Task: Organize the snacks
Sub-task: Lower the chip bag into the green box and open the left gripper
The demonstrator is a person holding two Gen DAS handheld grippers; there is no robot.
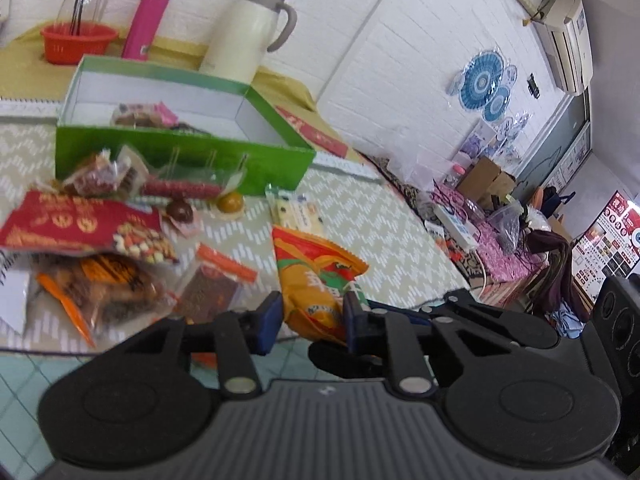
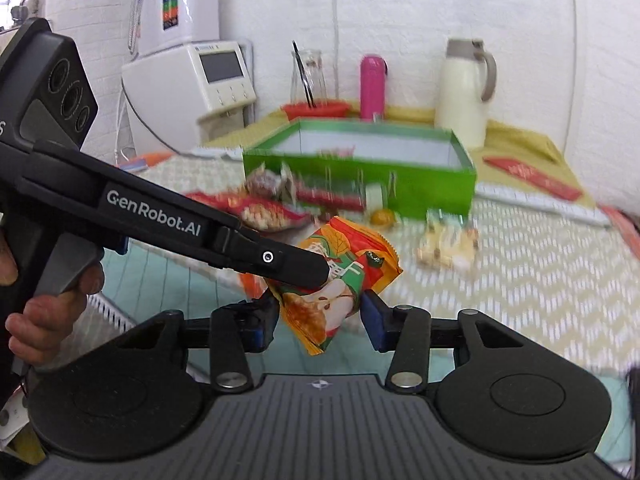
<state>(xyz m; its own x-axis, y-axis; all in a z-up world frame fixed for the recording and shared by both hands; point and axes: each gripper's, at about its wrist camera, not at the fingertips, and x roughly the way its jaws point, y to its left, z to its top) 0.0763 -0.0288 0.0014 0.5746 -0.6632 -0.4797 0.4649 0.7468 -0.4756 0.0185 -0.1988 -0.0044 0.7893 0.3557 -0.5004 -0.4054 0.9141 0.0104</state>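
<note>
Table (image 2: 540,280) has a pale chevron-pattern cover, with a yellow cloth at the back. Green box (image 1: 180,152) sits open mid-table, white inside, a few wrapped snacks in its left part. Behind it: cream thermos jug (image 1: 248,28), pink bottle (image 1: 148,16), red basket (image 1: 78,42). Loose snacks are piled in front of the box: red nut bag (image 1: 80,220), clear pack of brown snacks (image 1: 104,288), small dark packet (image 1: 212,288), pale packet (image 1: 296,216), two round wrapped sweets (image 1: 230,202). Orange snack bag (image 2: 336,276) is lifted off the table, near its front edge. Left gripper (image 1: 310,316) is clamped on the orange snack bag's lower end, both blue pads pressing it; in the right wrist view it reaches in from the left, hand (image 2: 52,300) on the trigger. Right gripper (image 2: 320,324) is released: jaws spread either side of the bag's bottom corner, left pad just beside the wrapper, right pad apart from it.
</note>
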